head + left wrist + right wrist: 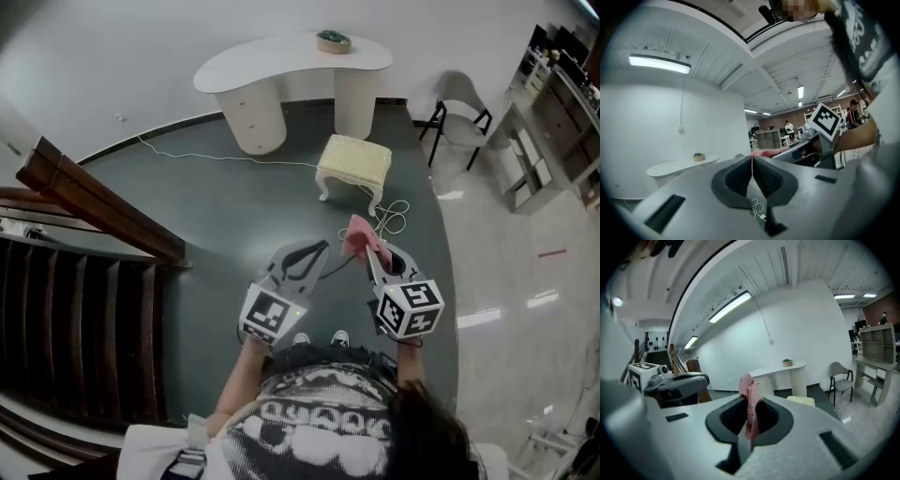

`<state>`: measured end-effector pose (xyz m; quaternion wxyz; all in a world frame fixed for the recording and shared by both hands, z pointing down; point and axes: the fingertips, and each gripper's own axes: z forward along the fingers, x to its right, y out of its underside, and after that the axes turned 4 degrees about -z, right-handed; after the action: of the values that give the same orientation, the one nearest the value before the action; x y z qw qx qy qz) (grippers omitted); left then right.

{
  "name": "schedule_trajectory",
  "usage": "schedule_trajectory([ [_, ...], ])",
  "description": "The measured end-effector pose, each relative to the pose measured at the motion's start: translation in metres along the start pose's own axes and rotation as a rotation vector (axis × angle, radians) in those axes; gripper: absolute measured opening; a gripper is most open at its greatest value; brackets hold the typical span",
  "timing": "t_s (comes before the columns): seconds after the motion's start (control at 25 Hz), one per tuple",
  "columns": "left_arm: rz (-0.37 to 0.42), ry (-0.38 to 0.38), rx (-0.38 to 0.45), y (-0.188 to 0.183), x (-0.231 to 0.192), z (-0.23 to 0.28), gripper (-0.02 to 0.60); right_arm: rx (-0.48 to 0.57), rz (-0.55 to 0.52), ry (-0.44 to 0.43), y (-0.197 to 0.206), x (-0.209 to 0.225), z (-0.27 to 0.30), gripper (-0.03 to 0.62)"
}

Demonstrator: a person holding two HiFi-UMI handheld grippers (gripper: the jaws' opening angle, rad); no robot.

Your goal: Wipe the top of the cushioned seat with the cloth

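Carry stage: my right tongs (369,249) clamp the cloth (356,235), my left tongs (317,249) are closed and empty, and the cushioned seat (354,159) stands well ahead of both; next, I judge, close in and lower the cloth onto its top.

1. No readable word, number, brand or sign anywhere.
2. White print across the dark shirt (319,433): rounded, letter-like shapes, too blurred and bent to read.
3. Black-and-white square patterns on the left marker cube (272,314) and the right marker cube (409,307): codes only, no letters or digits.
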<state>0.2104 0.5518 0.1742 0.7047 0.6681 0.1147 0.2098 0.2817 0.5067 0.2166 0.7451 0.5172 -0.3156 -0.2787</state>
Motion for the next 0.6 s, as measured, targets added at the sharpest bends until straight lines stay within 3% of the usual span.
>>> schedule_trajectory([
  [0.4, 0.005, -0.084, -0.02, 0.011, -0.003, 0.009, 0.006, -0.007, 0.013, -0.078, 0.011, 0.018, 0.013, 0.014],
  [0.6, 0.001, -0.13, -0.053, 0.024, -0.026, 0.008, 0.006, -0.021, 0.025, -0.114, 0.014, 0.017, 0.038, 0.014],
])
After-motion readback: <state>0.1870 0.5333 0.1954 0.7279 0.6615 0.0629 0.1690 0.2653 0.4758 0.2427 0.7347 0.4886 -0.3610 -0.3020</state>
